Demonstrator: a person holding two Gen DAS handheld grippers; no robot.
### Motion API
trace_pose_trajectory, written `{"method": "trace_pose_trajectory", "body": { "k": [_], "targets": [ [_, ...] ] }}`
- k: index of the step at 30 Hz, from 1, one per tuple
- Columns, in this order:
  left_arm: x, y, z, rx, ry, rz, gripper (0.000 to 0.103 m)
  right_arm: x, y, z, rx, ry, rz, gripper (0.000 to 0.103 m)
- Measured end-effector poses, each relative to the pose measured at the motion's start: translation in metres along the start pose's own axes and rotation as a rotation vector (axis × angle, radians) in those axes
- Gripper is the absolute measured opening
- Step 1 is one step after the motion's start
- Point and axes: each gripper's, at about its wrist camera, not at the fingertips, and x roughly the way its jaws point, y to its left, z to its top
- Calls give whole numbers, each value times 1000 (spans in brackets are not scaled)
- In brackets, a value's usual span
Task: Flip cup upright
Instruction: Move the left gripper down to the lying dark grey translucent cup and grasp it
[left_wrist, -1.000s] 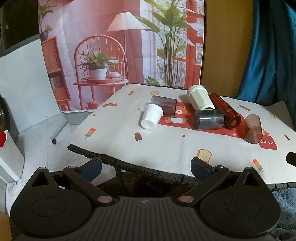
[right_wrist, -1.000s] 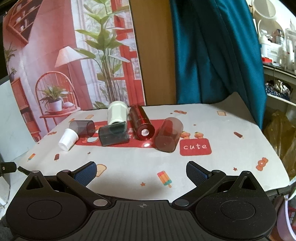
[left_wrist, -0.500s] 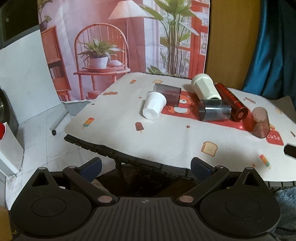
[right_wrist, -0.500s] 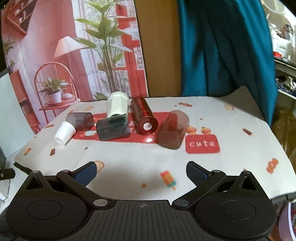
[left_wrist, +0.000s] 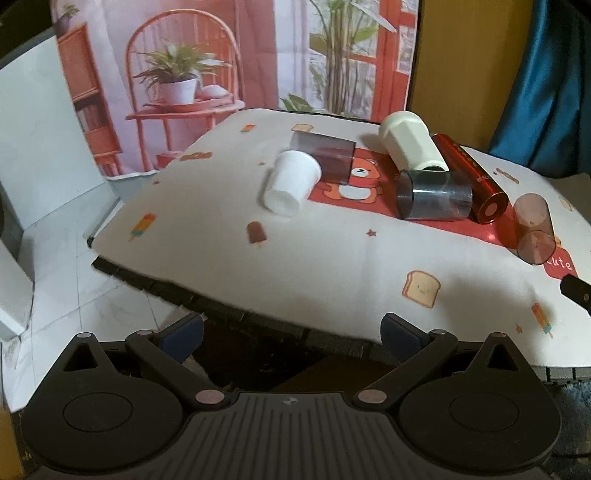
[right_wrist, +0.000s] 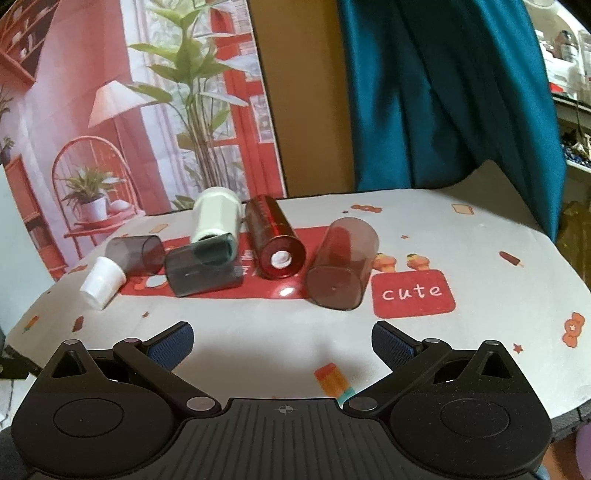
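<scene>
Several cups lie on their sides on the table: a small white cup (left_wrist: 290, 182) (right_wrist: 102, 282), a dark clear cup (left_wrist: 330, 161) (right_wrist: 136, 254) behind it, a grey clear cup (left_wrist: 434, 195) (right_wrist: 203, 271), a cream cup (left_wrist: 410, 142) (right_wrist: 216, 218), a shiny red tumbler (left_wrist: 471, 177) (right_wrist: 275, 236) and a brown clear cup (left_wrist: 533, 229) (right_wrist: 341, 264). My left gripper (left_wrist: 291, 330) is open and empty, before the table's near edge. My right gripper (right_wrist: 282, 341) is open and empty over the cloth, short of the brown cup.
A white printed cloth (left_wrist: 332, 251) (right_wrist: 480, 266) covers the table, on a dark mat whose edge (left_wrist: 177, 291) shows at the front left. A printed backdrop (left_wrist: 221, 74) and a teal curtain (right_wrist: 443, 92) stand behind. Part of the right gripper (left_wrist: 576, 290) shows at the right edge.
Both grippers have moved forward toward the table; the cups look larger and nearer. The cups have not moved. Both grippers stay open.
</scene>
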Motion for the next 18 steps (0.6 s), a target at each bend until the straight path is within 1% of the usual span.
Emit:
{"method": "trace_pose_trajectory", "body": {
  "k": [3,4,5,6,8,10,13,14,16,17,18],
  "targets": [
    [7,-9,16,22,-41,-15,103,7,-6,-4,19,11,23,103],
    [9,-12,24,17,-48,-43,103,9,-7,-5,24,17,31,103],
    [10,-14,33,4,-62,-90,103,10,-7,-7,27,21,38,103],
    [12,-16,42,-14,-84,-134,103,12,-8,-8,28,23,44,103],
    [17,-24,59,-23,-139,-193,103,14,-6,-9,11,14,50,103],
    [28,-40,77,-1,-186,-218,102,12,-1,-9,-24,-6,53,103],
    [54,-64,102,90,-232,-266,100,10,0,-8,-30,-19,76,103],
    [66,-71,110,115,-234,-271,94,10,-1,-8,-23,-18,83,103],
    [95,-84,124,113,-172,-263,84,11,-6,-8,-7,-12,86,103],
    [110,-90,130,104,-142,-259,75,12,-8,-8,3,-10,84,103],
    [121,-96,134,98,-122,-254,73,13,-11,-7,16,-7,80,103]
  ]
}}
